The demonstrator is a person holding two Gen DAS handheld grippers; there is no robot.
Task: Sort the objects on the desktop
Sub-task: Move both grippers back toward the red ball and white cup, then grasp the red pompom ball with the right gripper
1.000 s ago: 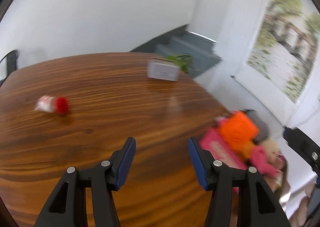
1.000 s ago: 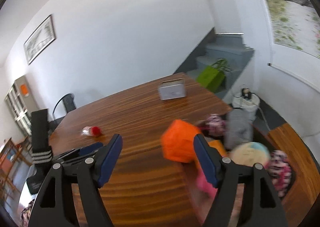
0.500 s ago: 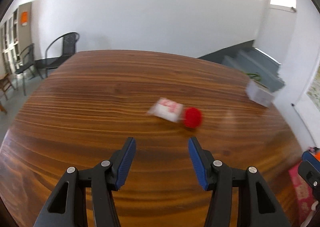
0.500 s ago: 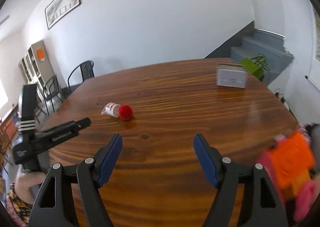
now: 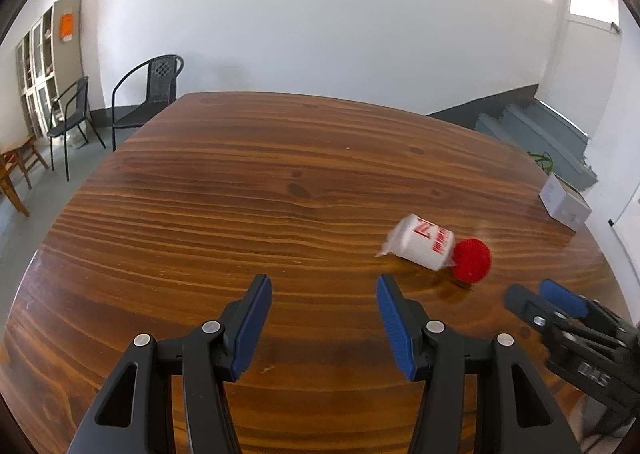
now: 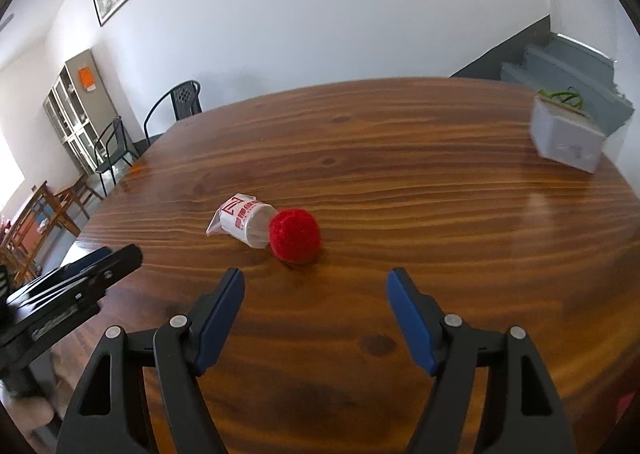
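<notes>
A white wrapped roll with red print (image 5: 422,241) lies on its side on the wooden table (image 5: 240,190), touching a fuzzy red ball (image 5: 472,259). Both also show in the right wrist view, roll (image 6: 242,221) and ball (image 6: 295,230). My left gripper (image 5: 322,304) is open and empty, left of and nearer than the roll. My right gripper (image 6: 314,294) is open and empty, just in front of the ball; it also shows in the left wrist view (image 5: 560,310). The left gripper shows at the left in the right wrist view (image 6: 80,278).
A white box (image 6: 566,138) stands at the table's far right edge, also in the left wrist view (image 5: 564,204). Black chairs (image 5: 148,94) and a cabinet (image 5: 44,58) stand beyond the table's far left. Stairs (image 5: 536,134) lie behind right.
Both grippers have swung left, away from the pile of orange and pink items beside the table, and now face the roll and ball. The right gripper has come closer to them.
</notes>
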